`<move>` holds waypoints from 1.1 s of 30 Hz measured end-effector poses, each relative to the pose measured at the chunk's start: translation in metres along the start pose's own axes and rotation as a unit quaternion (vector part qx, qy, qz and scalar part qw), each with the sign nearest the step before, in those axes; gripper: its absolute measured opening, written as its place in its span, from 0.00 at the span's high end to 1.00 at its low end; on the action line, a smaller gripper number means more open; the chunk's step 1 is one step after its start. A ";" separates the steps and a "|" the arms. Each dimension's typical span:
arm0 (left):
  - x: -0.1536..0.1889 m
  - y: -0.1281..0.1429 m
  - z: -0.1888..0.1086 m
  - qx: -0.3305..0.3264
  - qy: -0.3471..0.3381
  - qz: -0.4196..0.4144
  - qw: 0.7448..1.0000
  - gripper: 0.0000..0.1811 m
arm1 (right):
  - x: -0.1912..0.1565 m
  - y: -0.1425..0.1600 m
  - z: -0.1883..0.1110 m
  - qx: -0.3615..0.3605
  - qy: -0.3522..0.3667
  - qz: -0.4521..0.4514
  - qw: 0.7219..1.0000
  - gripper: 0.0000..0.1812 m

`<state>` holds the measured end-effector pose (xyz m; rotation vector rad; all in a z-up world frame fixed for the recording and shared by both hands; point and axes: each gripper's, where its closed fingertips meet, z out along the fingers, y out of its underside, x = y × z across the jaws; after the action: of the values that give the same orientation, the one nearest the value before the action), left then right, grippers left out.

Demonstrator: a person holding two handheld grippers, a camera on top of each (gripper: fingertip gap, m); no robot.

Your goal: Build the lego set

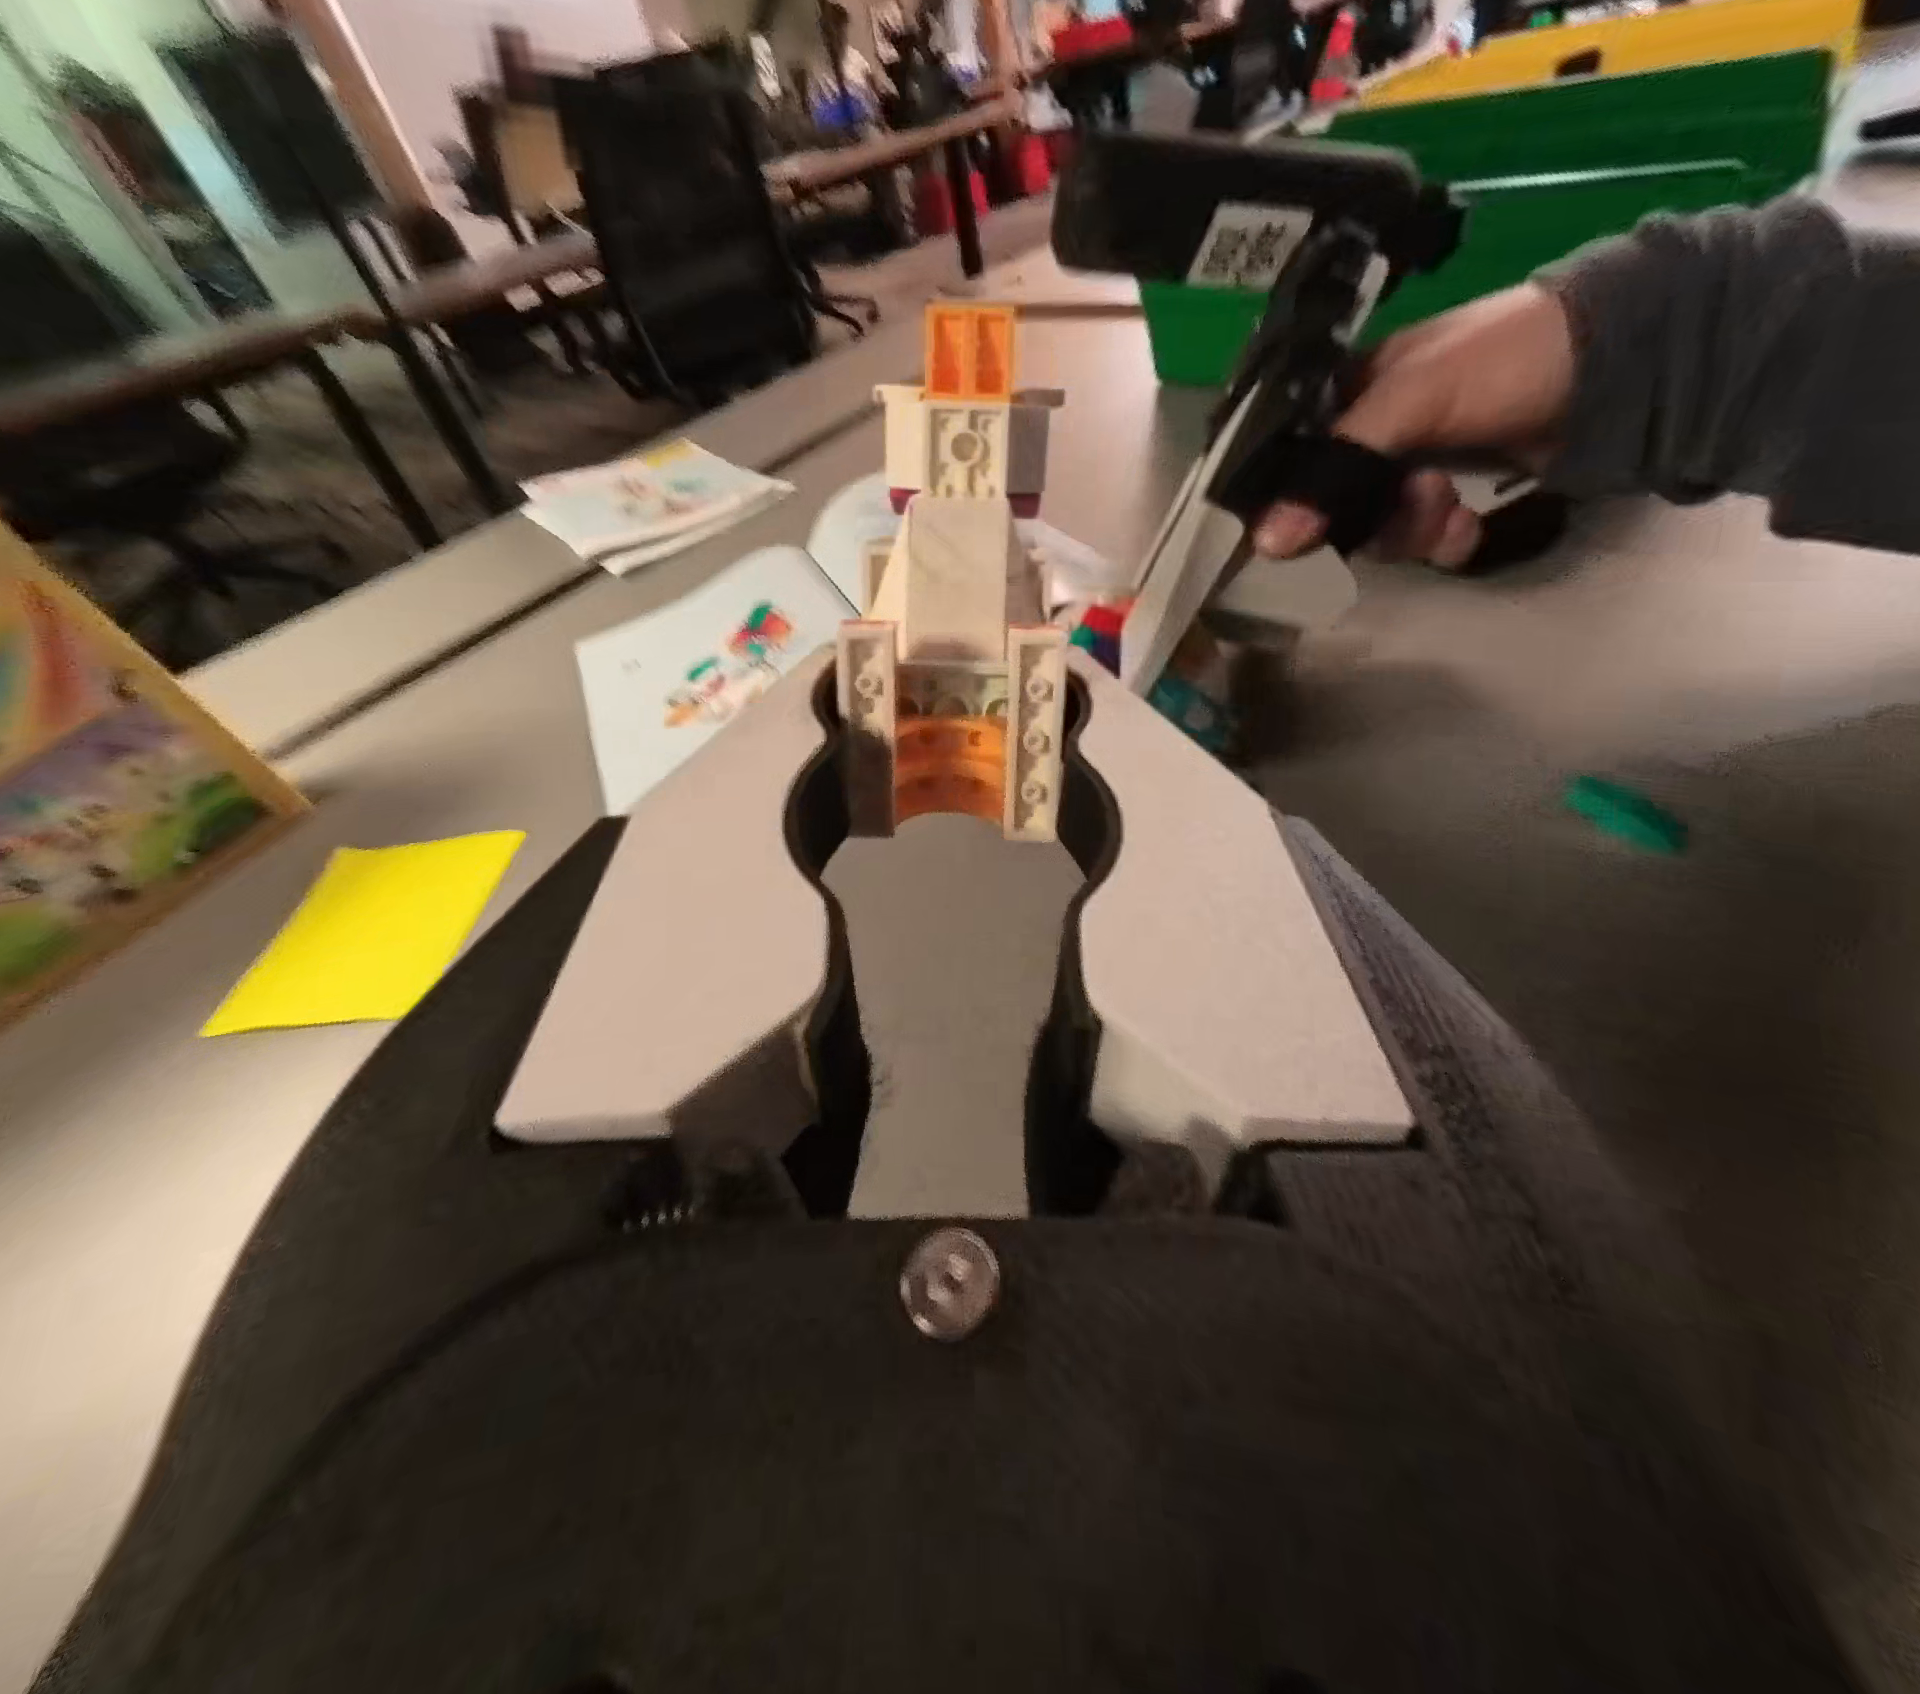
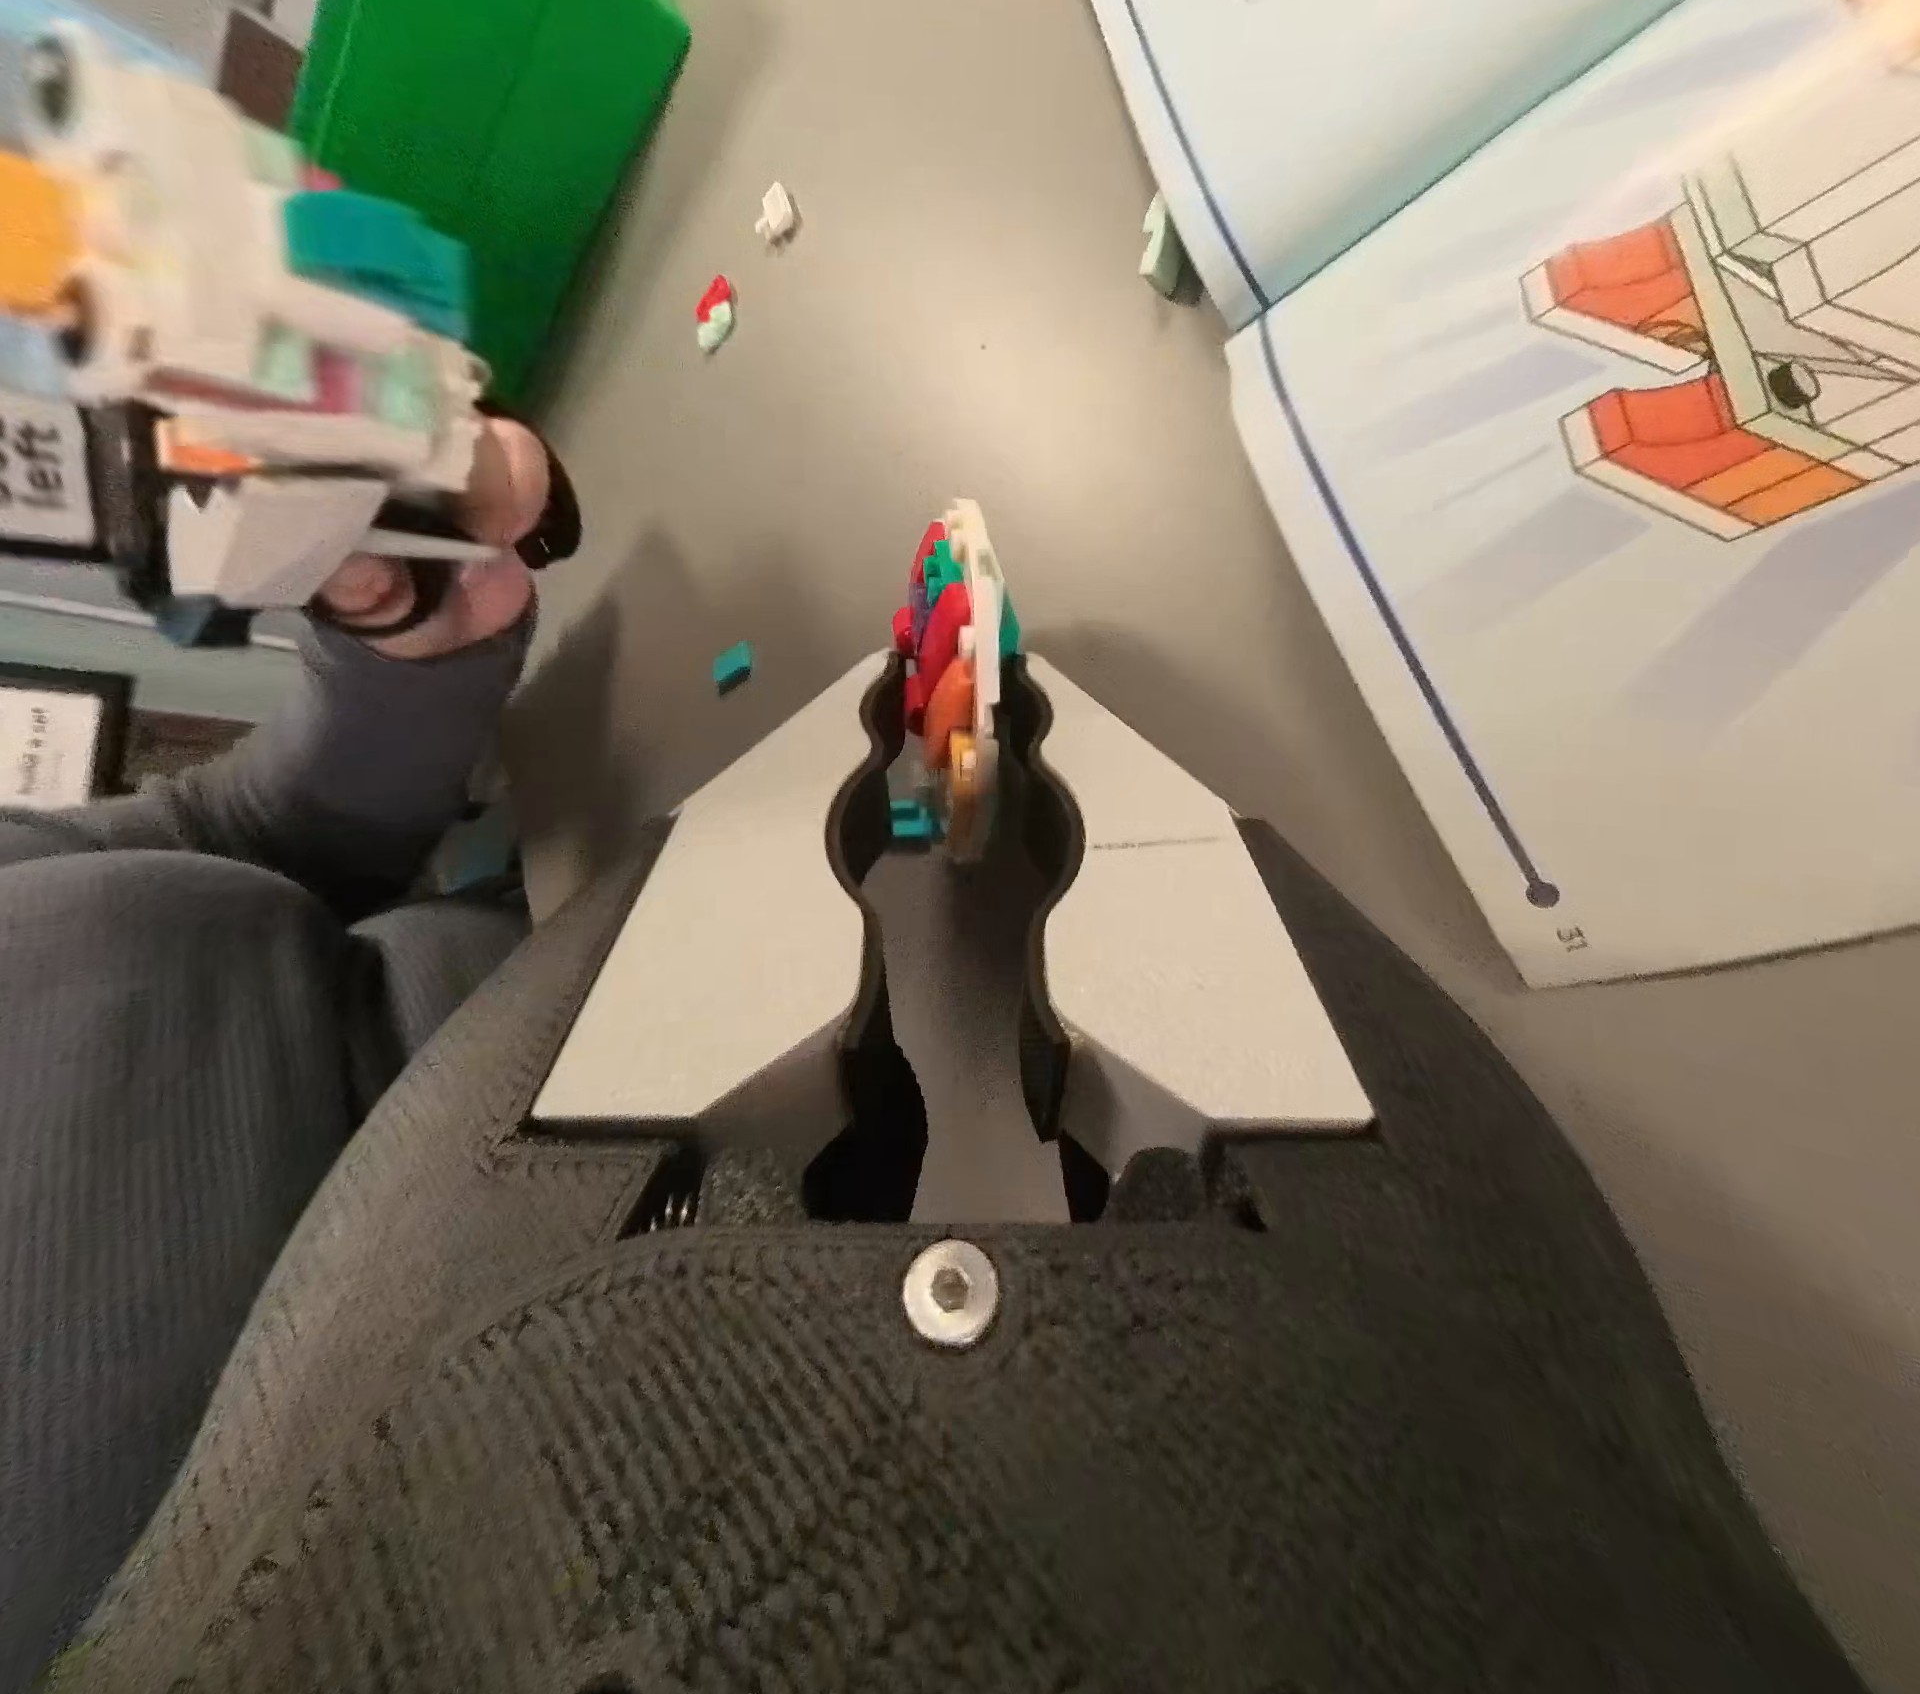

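Note:
My left gripper (image 1: 954, 709) is shut on a white and orange lego build (image 1: 961, 564), seen from its underside, held above the table. The same build shows blurred at the left of the right wrist view (image 2: 281, 314). My right gripper (image 2: 951, 709) is shut on a flat white lego piece covered with red, orange and teal parts (image 2: 956, 668), pointing down at the grey table. The right gripper also shows at the right of the left wrist view (image 1: 1226, 595), held in a hand with a grey sleeve.
An open instruction booklet (image 2: 1507, 294) lies on the grey table (image 2: 935, 86), also seen in the left wrist view (image 1: 707, 678). A green bin (image 2: 488, 55), loose small lego pieces (image 2: 717, 314), a teal piece (image 1: 1621, 813), a yellow sheet (image 1: 374, 927) and the set's box (image 1: 94, 792) lie around. There is about 12 centimetres between the tips of the two grippers.

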<state>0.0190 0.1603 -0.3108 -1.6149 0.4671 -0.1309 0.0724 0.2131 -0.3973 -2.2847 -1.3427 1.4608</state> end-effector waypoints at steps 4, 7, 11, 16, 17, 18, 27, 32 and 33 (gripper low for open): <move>-0.008 -0.017 -0.003 0.045 -0.059 0.039 0.996 0.81 | 0.001 -0.007 0.000 0.006 0.018 0.000 1.000 0.66; -0.015 -0.027 -0.007 0.066 -0.098 0.064 0.991 0.81 | -0.013 -0.023 -0.014 0.046 0.038 -0.033 0.998 0.52; -0.016 -0.045 -0.013 0.107 -0.135 0.099 0.980 0.81 | -0.108 -0.061 -0.028 0.182 -0.090 -0.163 0.966 0.53; -0.008 -0.066 -0.017 0.146 -0.162 0.144 0.965 0.80 | -0.182 -0.063 -0.020 0.215 -0.197 -0.231 0.928 0.67; -0.008 -0.069 -0.018 0.151 -0.168 0.153 0.962 0.80 | -0.185 -0.067 -0.022 0.223 -0.213 -0.217 0.926 0.70; -0.007 -0.072 -0.020 0.158 -0.171 0.161 0.959 0.80 | -0.185 -0.069 -0.022 0.227 -0.218 -0.215 0.925 0.75; 0.015 -0.064 -0.019 0.144 -0.089 0.193 0.967 0.69 | -0.175 -0.065 -0.018 0.193 -0.135 -0.350 0.907 0.82; 0.023 -0.057 -0.022 0.080 0.025 0.137 0.987 0.54 | -0.154 -0.048 -0.018 0.100 -0.038 -0.500 0.859 0.82; 0.025 -0.055 -0.020 0.061 0.053 0.124 0.989 0.54 | -0.153 -0.043 -0.017 0.080 -0.034 -0.523 0.848 0.82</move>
<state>0.0469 0.1336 -0.2597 -1.4231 0.7251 -0.0558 0.0374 0.1337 -0.2629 -1.0045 -1.9024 1.1398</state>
